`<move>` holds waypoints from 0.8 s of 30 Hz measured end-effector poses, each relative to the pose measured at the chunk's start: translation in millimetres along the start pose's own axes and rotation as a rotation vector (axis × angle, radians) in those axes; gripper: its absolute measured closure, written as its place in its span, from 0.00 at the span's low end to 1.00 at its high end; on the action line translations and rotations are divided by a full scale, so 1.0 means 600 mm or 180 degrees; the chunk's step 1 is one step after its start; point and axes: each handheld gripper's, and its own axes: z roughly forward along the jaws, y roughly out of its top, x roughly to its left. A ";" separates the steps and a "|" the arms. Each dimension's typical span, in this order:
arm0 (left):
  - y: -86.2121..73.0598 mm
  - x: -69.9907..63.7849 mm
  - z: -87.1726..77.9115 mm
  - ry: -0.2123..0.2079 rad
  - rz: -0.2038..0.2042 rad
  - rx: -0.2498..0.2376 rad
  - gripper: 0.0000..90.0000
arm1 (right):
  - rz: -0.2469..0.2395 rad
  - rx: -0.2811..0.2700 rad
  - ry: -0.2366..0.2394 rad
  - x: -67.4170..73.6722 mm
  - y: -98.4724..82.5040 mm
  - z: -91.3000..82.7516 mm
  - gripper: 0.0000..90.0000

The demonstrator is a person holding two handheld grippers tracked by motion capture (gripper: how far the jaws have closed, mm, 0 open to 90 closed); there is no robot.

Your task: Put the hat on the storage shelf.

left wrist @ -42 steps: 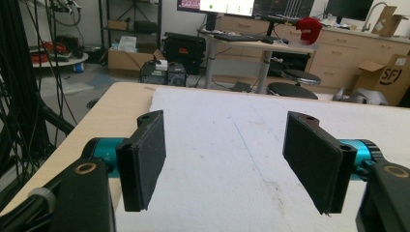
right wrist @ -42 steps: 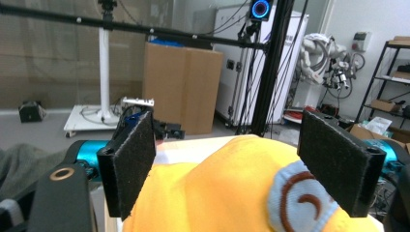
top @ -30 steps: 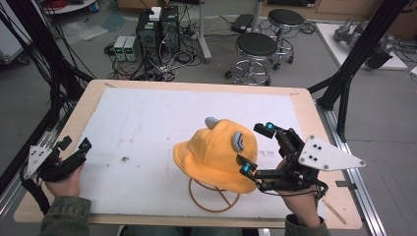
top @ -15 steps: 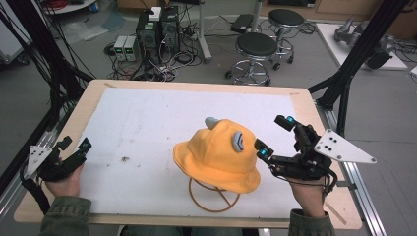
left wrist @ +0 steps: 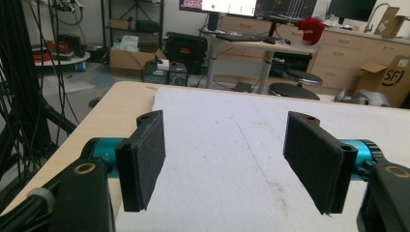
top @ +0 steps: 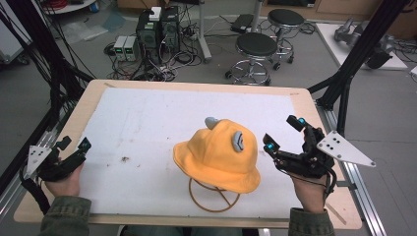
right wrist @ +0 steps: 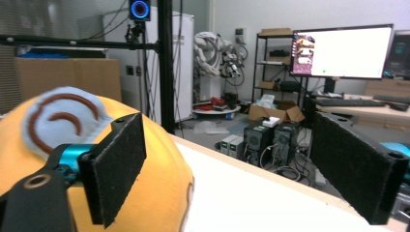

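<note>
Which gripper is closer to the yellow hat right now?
Right. The right gripper hangs open just beside the yellow hat, on its right. The left gripper sits open near the table's left edge, far off.

A second ago my right gripper [top: 283,133] had its near jaw against the yellow hat [top: 219,156]. I've since drawn it back to my right, so its spread jaws now hang clear just beside the brim.
</note>
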 end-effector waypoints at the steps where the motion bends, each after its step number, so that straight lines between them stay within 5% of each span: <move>1: 0.000 0.000 0.000 0.0003 -0.0010 -0.0008 0.35 | 0.0010 0.0019 -0.0088 -0.002 -0.007 0.000 0.13; 18: 0.000 0.001 0.003 0.0004 -0.0006 -0.0014 0.35 | 0.0130 0.0196 -0.0887 -0.036 -0.079 -0.016 0.12; 24: 0.000 0.001 0.004 0.0004 -0.0010 -0.0018 0.35 | 0.0181 0.0302 -0.1025 -0.049 -0.112 -0.021 0.12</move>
